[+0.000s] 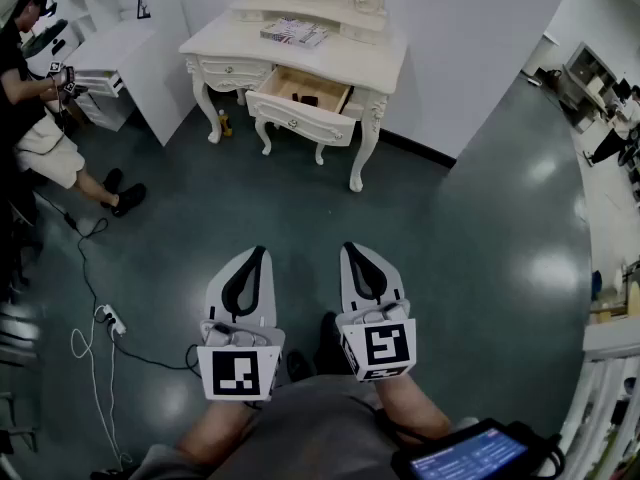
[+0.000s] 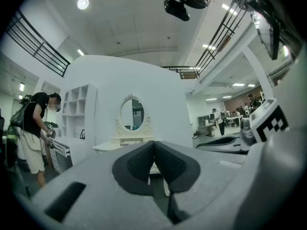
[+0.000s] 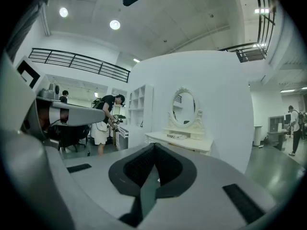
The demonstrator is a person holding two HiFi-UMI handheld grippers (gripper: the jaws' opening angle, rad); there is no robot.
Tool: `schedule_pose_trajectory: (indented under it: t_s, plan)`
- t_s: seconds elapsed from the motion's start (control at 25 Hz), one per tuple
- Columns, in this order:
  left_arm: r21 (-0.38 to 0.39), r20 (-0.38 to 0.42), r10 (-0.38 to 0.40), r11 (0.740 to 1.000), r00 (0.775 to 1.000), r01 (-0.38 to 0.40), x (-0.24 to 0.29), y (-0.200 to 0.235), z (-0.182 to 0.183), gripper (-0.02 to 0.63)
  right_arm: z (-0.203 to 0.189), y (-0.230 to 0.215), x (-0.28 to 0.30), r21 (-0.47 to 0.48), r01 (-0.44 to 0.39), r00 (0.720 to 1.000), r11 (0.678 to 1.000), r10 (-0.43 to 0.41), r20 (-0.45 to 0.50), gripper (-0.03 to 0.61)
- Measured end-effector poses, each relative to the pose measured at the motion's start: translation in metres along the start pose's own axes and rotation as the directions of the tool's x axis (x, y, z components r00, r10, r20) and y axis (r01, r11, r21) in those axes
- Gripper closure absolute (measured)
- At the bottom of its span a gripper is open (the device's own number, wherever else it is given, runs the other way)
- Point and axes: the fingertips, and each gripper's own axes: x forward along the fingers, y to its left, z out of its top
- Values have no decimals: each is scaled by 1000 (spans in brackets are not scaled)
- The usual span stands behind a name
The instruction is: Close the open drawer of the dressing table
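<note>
Cream dressing table, tan drawer inside, dark green floor; grey left gripper and right gripper, black pads, black-and-white square markers

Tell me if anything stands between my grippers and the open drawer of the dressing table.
Nothing visible does. Only bare floor lies between the left gripper, the right gripper and the open drawer of the dressing table. The power strip lies off to the left, out of the path.
</note>
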Motion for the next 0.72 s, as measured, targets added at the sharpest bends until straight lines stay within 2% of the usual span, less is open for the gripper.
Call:
schedule_pose_trajectory:
  t_s: [0.44, 0.72]
  plan:
    - [5, -41, -7, 1000, 999, 7, 37, 2, -12, 598, -11, -20, 31, 46, -14, 1000, 999, 14, -6, 565]
    - [22, -69, -20, 1000, 997, 22, 86, -2, -18, 598, -24, -50, 69, 69, -26, 999, 997, 28, -40, 563]
